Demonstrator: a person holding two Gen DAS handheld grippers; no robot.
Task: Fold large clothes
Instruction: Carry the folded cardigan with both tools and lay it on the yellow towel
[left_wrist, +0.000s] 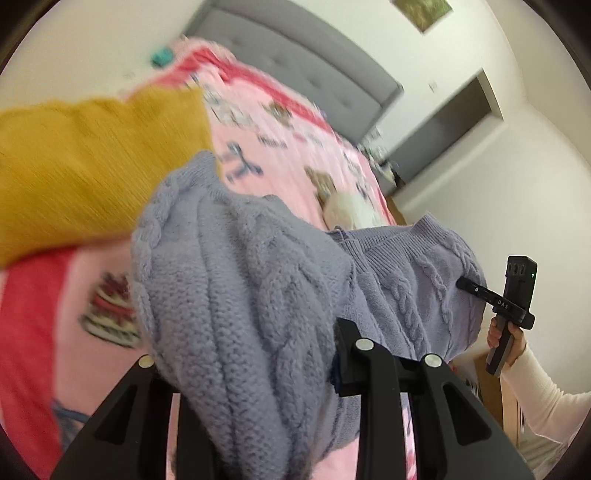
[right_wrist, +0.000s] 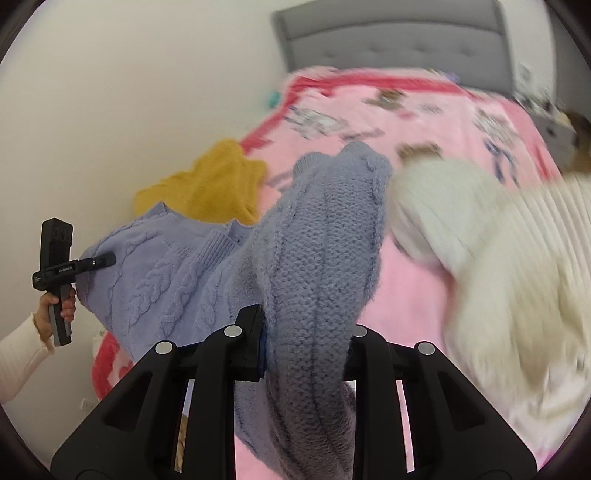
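Gripping a lavender cable-knit sweater (left_wrist: 236, 280) at two places, both claws were clamped on it and held it above the pink blanket (left_wrist: 295, 140) of the bed: the left gripper (left_wrist: 255, 365) pinched one thick bunch of knit, the right gripper (right_wrist: 306, 343) another. A mustard-yellow garment (right_wrist: 218, 184) lay on the blanket behind the sweater near the wall, and a cream ribbed garment (right_wrist: 498, 258) lay to the sweater's right in the right wrist view. Each hand (right_wrist: 55, 306) wore a cream sleeve (left_wrist: 546, 398).

lavender cable-knit sweater (left_wrist: 240, 280), mustard sweater (left_wrist: 85, 173), pink cartoon-print blanket (right_wrist: 424, 122), cream garment (right_wrist: 498, 240)
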